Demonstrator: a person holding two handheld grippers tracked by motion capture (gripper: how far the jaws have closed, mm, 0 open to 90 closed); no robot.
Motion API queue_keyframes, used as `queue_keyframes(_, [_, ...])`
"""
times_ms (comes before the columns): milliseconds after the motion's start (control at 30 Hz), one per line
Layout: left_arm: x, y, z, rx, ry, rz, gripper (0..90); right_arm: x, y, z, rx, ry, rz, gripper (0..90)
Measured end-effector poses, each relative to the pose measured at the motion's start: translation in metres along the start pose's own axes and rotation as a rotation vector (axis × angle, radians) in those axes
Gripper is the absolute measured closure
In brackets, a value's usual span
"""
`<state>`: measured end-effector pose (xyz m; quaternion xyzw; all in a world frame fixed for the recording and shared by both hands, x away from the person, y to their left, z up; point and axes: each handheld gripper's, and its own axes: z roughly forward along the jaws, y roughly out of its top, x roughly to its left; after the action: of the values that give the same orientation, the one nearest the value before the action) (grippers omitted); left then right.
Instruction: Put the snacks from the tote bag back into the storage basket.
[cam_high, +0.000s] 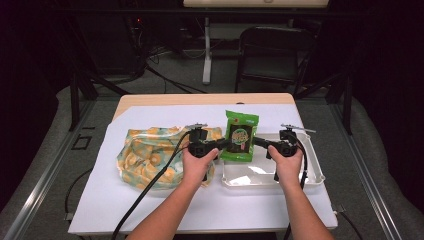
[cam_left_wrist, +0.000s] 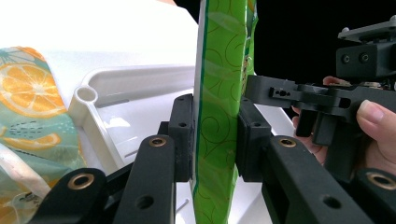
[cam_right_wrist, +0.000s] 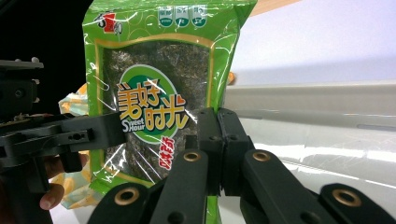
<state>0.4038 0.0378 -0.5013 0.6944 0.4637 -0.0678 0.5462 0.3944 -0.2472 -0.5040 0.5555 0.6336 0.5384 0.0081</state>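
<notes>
A green seaweed snack packet (cam_high: 240, 136) is held upright above the left end of a white tray (cam_high: 316, 172). My left gripper (cam_high: 226, 144) is shut on the packet's left edge. In the left gripper view its pads clamp the packet (cam_left_wrist: 219, 93) edge-on. My right gripper (cam_high: 256, 141) comes in from the other side, jaws together at the packet's lower right edge. In the right gripper view the pads (cam_right_wrist: 219, 140) meet on that edge of the packet (cam_right_wrist: 154, 93), with green film showing below them. The left gripper (cam_right_wrist: 93, 130) shows across the packet's face.
A cloth bag with an orange-slice print (cam_high: 145, 155) lies left of the tray on the white sheet (cam_high: 200, 205) covering the table. A dark folding chair (cam_high: 272, 50) and stand legs are beyond the far edge. Cables (cam_high: 150, 190) trail from both grippers towards the near edge.
</notes>
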Motion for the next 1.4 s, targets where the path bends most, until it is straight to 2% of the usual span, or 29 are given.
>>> queue_keyframes(500, [0.004, -0.002, 0.007, 0.009, 0.011, -0.005, 71.5, -0.005, 0.000, 0.002, -0.005, -0.013, 0.002, 90.0])
queue_keyframes(633, [0.006, -0.003, 0.010, 0.018, 0.023, -0.009, 71.1, -0.007, 0.000, 0.004, 0.010, -0.016, -0.003, 90.0])
queue_keyframes(900, [0.013, -0.006, 0.018, 0.025, 0.029, -0.030, 70.8, -0.013, 0.000, 0.010, 0.020, -0.027, -0.006, 90.0])
queue_keyframes(1067, [0.014, -0.009, 0.024, 0.023, 0.025, -0.039, 70.3, -0.017, -0.001, 0.009, 0.026, -0.039, -0.011, 90.0])
queue_keyframes(1233, [0.013, -0.010, 0.029, 0.028, 0.029, -0.042, 69.8, -0.021, -0.001, 0.006, 0.021, -0.048, 0.006, 90.0])
queue_keyframes(1400, [0.014, -0.011, 0.032, 0.040, 0.032, -0.039, 69.1, -0.022, -0.002, 0.005, 0.026, -0.053, -0.009, 90.0])
